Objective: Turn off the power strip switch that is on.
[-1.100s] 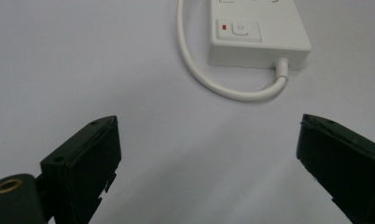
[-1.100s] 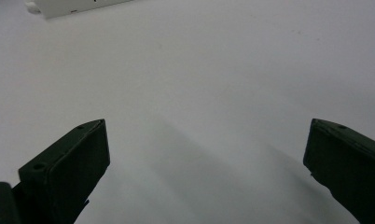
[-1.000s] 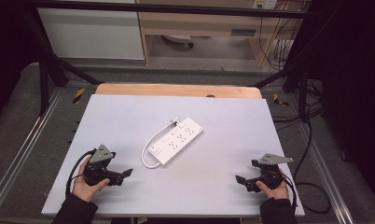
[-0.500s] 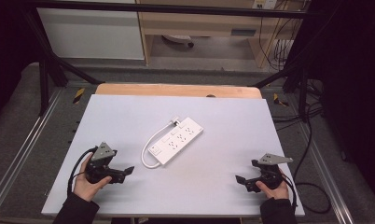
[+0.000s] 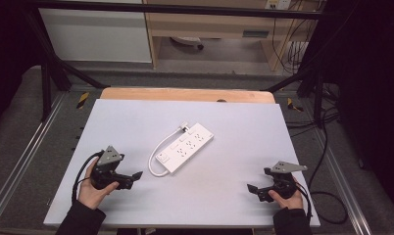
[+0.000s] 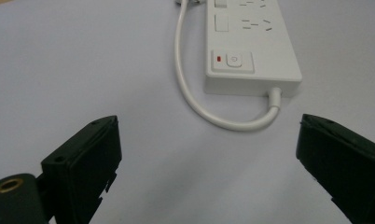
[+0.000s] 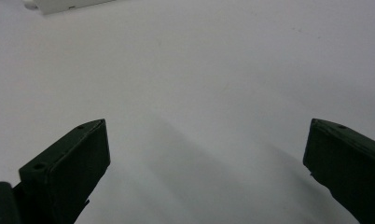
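Approach step: my left gripper (image 5: pixel 131 177) and right gripper (image 5: pixel 254 190), jaws spread wide and empty, flank the power strip (image 5: pixel 186 147) at frame centre. Next, I judge: advance left toward its cord (image 6: pixel 209 112).

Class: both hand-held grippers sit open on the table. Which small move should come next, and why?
Probably ease the left hand-held gripper forward toward the power strip: its jaws stand open and empty, already facing the strip's switch end and looped cord.
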A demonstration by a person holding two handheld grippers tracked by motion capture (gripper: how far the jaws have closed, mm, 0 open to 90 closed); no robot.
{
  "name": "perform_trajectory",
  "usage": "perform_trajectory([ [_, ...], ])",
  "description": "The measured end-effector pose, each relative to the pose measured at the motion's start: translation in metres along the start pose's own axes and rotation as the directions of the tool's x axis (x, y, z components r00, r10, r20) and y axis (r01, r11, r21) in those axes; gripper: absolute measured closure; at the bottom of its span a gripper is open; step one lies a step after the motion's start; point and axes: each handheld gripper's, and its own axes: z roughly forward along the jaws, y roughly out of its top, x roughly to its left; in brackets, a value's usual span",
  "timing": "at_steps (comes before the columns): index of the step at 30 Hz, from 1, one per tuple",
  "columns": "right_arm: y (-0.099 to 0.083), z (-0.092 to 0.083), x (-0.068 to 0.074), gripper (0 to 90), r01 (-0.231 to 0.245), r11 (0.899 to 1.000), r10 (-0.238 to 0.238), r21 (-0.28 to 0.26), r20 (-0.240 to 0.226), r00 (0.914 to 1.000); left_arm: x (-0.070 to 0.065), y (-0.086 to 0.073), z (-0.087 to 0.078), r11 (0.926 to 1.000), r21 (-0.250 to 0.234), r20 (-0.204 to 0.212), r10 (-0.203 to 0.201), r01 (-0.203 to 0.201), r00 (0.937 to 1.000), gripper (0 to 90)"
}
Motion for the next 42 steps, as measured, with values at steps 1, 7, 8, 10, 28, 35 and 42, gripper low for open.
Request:
perform_trajectory([
  [1,0.000,0.000,0.000,1.0,0.002,1.000,-0.002,0.000,0.001,1.0000,0.000,0.001,0.000,1.0000,0.001,0.000,0.001,-0.001,1.0000,6.4],
  [7,0.000,0.000,0.000,1.1,0.001,1.000,-0.001,0.001,0.003,1.0000,0.001,0.003,0.000,1.0000,-0.002,-0.007,0.000,0.000,1.0000,6.6],
  [8,0.000,0.000,0.000,1.0,0.001,1.000,-0.001,0.000,0.002,1.0000,0.001,0.004,0.000,1.0000,-0.003,-0.007,0.000,0.000,1.0000,6.6],
  [10,0.000,0.000,0.000,1.0,0.001,1.000,-0.001,-0.002,0.003,1.0000,0.001,0.005,0.000,1.0000,-0.001,-0.009,0.001,-0.002,1.0000,6.6],
  [28,0.000,0.000,0.000,1.0,0.004,1.000,-0.004,0.000,0.006,1.0000,-0.006,0.022,0.010,0.9997,-0.008,-0.004,0.023,-0.023,0.9997,6.7],
  [35,0.000,0.000,0.000,1.0,0.002,1.000,-0.002,0.001,0.005,1.0000,-0.011,0.030,0.016,0.9993,-0.011,0.003,0.035,-0.035,0.9994,6.7],
  [42,0.000,0.000,0.000,1.0,0.000,1.000,0.000,0.002,0.003,1.0000,-0.013,0.036,0.021,0.9992,-0.012,0.007,0.038,-0.038,0.9993,6.7],
])
